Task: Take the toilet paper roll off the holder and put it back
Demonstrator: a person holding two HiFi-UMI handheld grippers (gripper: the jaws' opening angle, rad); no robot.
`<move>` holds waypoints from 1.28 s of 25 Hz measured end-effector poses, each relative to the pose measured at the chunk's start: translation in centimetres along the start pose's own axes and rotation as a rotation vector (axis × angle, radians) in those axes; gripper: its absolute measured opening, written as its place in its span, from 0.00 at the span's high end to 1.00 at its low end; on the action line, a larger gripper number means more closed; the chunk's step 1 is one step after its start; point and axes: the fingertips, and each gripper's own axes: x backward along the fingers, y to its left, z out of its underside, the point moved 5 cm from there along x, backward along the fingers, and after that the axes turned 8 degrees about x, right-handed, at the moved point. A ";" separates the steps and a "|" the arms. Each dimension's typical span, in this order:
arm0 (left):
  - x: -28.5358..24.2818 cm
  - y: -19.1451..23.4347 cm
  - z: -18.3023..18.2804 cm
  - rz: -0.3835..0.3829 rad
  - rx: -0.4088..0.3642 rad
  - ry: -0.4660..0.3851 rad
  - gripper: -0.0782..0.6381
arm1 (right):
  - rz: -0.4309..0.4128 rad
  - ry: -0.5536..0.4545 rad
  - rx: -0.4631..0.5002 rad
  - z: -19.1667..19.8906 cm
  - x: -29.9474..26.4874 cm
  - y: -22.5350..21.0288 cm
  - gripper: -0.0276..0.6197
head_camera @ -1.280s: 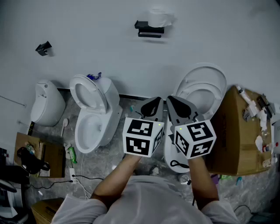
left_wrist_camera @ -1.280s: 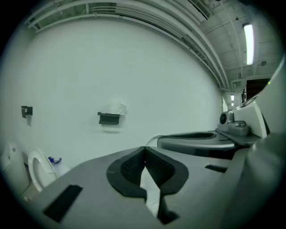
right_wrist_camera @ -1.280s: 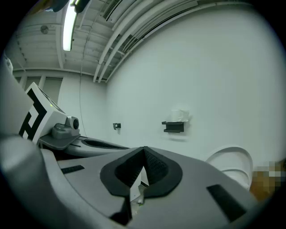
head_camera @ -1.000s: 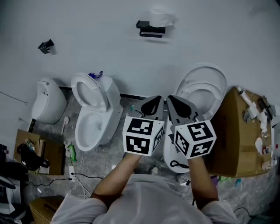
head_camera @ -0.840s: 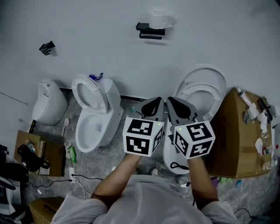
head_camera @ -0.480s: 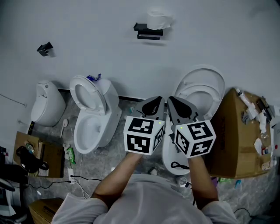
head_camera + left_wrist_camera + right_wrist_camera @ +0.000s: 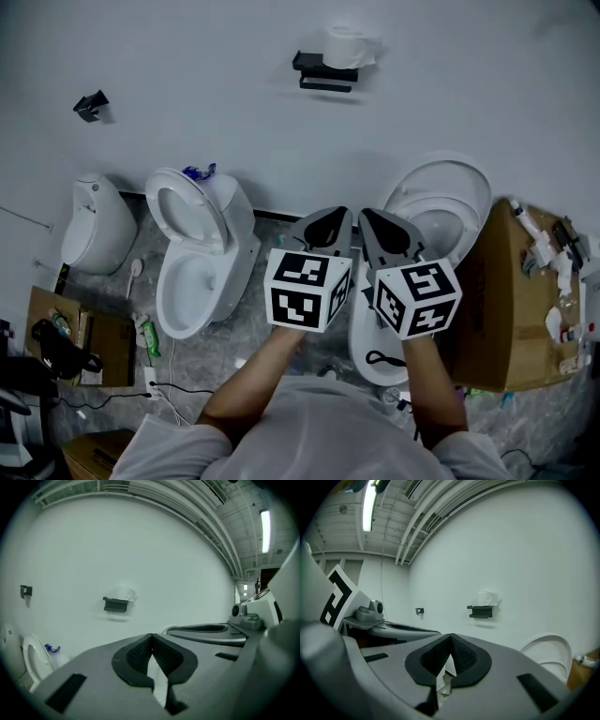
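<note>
In the head view, the toilet paper roll (image 7: 352,44) sits on its black holder (image 7: 324,71), fixed to the white wall in the upper middle of the frame. Below it, at the centre, the left gripper (image 7: 337,217) and the right gripper (image 7: 369,217) are held side by side and point up the picture toward the wall, well apart from the roll. Each claw comes to a closed point with nothing in it. A white toilet (image 7: 201,251) with its lid raised stands at centre left, and a second toilet (image 7: 434,200) stands behind the right gripper. A cardboard box (image 7: 514,302) fills the right edge. A small black wall fitting (image 7: 91,103) hangs at upper left.

In the left gripper view, the jaws are together at lower centre, pads meeting, empty. The roll (image 7: 124,592) shows left of centre on the holder (image 7: 115,604). Its paper looks loosely bunched, though it is too small to be sure. The wall fitting (image 7: 26,590) is at the far left edge, and the toilet (image 7: 32,660) is at lower left.

In the right gripper view, the jaws are likewise pressed together and hold nothing. The roll (image 7: 488,597) rests on the holder (image 7: 481,612) right of centre. The wall fitting (image 7: 420,611) lies to its left, and the second toilet (image 7: 547,652) is at lower right.
</note>
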 end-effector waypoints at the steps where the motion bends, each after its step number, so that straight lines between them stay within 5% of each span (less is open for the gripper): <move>1: -0.4 0.5 -0.2 0.001 0.000 0.001 0.88 | 0.001 0.003 -0.001 0.0 -0.7 -0.1 0.95; 32: -9.3 17.7 -8.4 0.153 -0.026 0.038 0.89 | 0.156 0.040 -0.018 -5.0 -20.0 -0.3 0.95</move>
